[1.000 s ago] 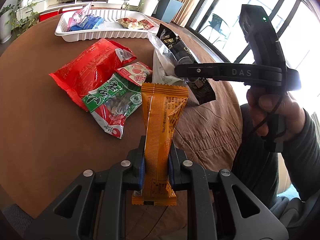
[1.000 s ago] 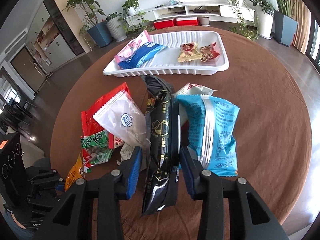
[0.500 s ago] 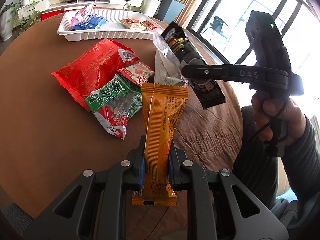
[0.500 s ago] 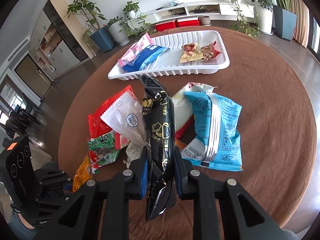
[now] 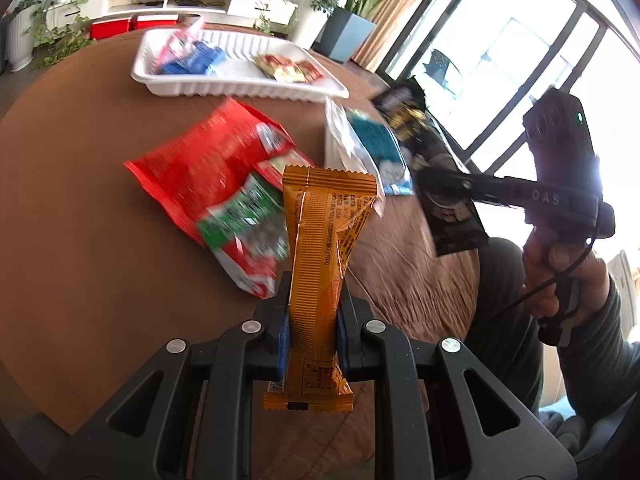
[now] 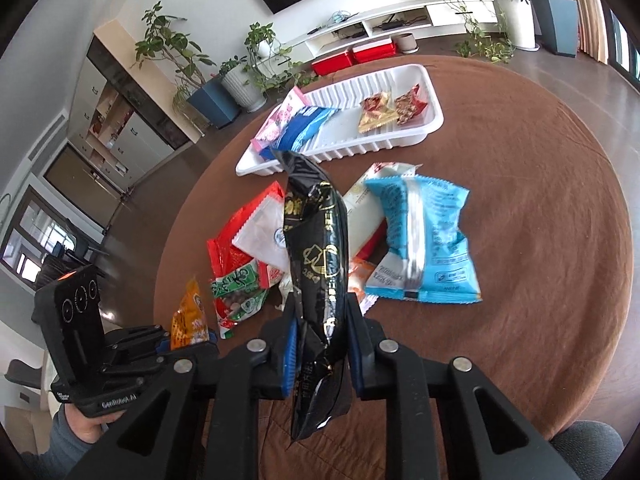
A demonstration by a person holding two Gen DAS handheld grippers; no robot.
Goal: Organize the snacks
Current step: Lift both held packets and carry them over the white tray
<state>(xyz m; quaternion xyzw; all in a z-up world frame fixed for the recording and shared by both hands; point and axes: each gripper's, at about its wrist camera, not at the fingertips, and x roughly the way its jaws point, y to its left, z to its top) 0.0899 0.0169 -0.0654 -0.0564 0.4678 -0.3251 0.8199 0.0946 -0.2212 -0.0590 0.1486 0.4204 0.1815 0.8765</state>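
Note:
My left gripper (image 5: 312, 328) is shut on an orange snack bar (image 5: 320, 264) and holds it upright above the near table edge. My right gripper (image 6: 322, 340) is shut on a black snack packet (image 6: 316, 256), lifted above the pile; it also shows in the left wrist view (image 5: 436, 168). A white tray (image 6: 434, 120) at the far side holds a pink packet, a blue packet (image 6: 304, 128) and two small red-gold packets (image 6: 390, 110). Loose on the table lie a red bag (image 5: 208, 160), a green packet (image 5: 248, 224), a white packet (image 6: 264, 232) and a light blue bag (image 6: 424, 236).
The round brown table (image 6: 540, 220) has bare cloth to the right of the light blue bag. The left gripper with its orange bar shows at the lower left of the right wrist view (image 6: 192, 320). Plants and a white shelf stand beyond the table.
My right gripper closed on the black packet and lifted it off the pile. My left gripper kept the orange bar and rose, shifting a little toward the tray.

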